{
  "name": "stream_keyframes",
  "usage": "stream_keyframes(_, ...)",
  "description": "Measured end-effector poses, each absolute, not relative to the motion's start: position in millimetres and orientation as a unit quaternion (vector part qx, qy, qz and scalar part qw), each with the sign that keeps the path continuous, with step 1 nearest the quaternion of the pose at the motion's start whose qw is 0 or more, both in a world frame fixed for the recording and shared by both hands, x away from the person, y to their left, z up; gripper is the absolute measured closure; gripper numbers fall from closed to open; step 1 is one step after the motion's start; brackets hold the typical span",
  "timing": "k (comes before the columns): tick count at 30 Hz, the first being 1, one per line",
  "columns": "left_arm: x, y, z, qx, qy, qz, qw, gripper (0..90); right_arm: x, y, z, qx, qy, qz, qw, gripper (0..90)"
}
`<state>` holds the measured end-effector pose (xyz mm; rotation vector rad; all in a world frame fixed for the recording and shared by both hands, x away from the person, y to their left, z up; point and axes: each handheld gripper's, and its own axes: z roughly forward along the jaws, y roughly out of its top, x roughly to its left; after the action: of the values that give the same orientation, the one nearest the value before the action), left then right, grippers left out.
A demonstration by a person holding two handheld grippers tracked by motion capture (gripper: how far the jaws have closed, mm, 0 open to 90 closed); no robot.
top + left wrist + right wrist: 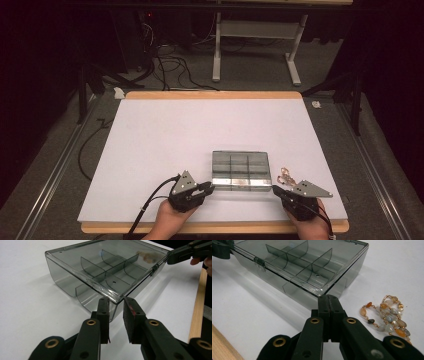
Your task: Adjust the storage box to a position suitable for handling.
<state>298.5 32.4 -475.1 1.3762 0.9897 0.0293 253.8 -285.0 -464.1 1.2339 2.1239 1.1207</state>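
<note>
Bracing the smoky clear plastic divider box near the table's near edge: left gripper narrowly parted at its left corner, right gripper pinched empty at the right; I'd be prying the latch gently, beaded bracelet lying right

Bright overhead light falls on the white rectangular table top, while the surrounding room sinks into near black. The smoky transparent plastic compartment box carries pale glare along its lid and casts a soft shadow on the white surface (both gripper views). The 2 nearest black jaws are blurred, and the high view is soft and grainy
</note>
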Motion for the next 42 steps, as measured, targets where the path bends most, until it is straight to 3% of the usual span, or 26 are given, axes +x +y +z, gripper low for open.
stream_keyframes(8,300.4,31.3,-477.3,0.61,0.443,0.012,0.656,73.1,254.1,-285.3,-464.4,0.445,0.767,0.407,0.218,90.0)
stream_keyframes(42,303.8,32.5,-472.6,0.595,0.44,0.02,0.672,84.8,254.9,-284.9,-464.4,0.446,0.766,0.407,0.22,90.0)
